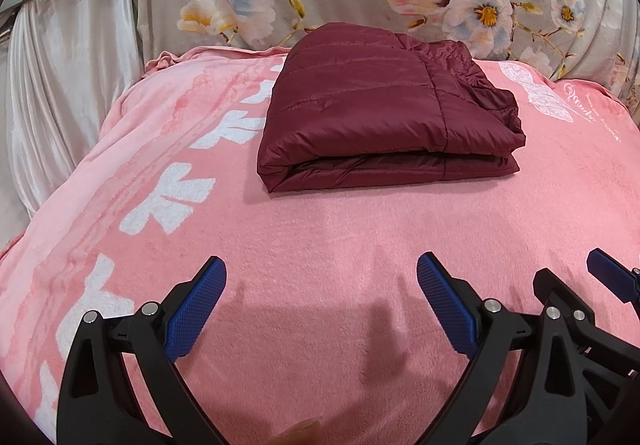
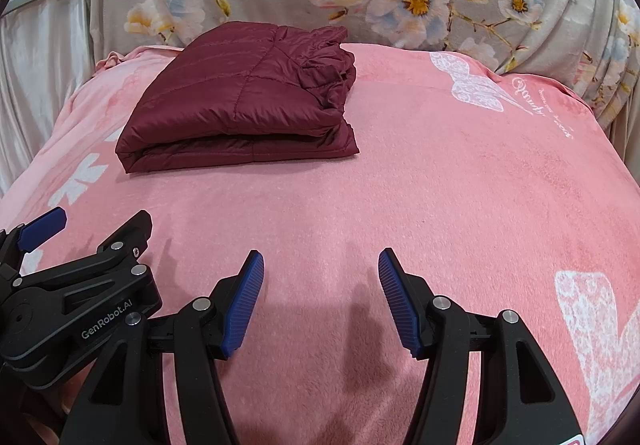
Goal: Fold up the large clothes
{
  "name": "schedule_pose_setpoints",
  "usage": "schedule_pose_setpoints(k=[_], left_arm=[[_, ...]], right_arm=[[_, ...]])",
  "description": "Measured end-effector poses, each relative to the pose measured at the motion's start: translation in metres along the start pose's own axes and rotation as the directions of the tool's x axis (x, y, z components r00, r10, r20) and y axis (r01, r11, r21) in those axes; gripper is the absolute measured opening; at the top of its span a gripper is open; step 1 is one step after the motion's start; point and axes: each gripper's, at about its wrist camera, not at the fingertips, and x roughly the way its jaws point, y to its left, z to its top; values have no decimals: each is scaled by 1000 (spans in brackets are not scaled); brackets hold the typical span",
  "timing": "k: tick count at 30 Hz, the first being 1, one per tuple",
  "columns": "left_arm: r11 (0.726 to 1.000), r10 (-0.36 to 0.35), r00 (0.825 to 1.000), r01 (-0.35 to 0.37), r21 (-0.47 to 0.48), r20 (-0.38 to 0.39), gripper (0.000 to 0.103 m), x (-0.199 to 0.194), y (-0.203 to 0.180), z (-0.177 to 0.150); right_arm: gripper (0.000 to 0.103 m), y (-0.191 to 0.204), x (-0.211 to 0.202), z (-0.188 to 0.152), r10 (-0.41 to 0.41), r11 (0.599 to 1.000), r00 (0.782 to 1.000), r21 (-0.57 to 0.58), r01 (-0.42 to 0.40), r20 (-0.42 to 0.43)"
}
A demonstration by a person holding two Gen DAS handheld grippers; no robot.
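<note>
Left hand-held gripper (image 1: 322, 277) spread, empty | jacket (image 1: 380, 109) folded, well ahead

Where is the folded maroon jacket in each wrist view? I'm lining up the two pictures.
Left wrist: the maroon jacket lies centre, slightly right, on the pink blanket.
Right wrist: the maroon jacket lies upper left.
Shared landmark: the white butterfly print right of it.

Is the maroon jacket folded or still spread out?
Folded: the maroon jacket lies as a compact stacked rectangle on the pink blanket, layers visible along its near edge.
</note>
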Motion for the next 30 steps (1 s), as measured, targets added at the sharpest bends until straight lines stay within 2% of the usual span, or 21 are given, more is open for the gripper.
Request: schedule_pose_setpoints(k=[30], left_arm=[[1000, 0, 1000, 0, 6, 3, 92, 1, 2, 0]], right_arm=[[59, 1, -1, 0, 0, 1000, 1000, -1, 0, 5]])
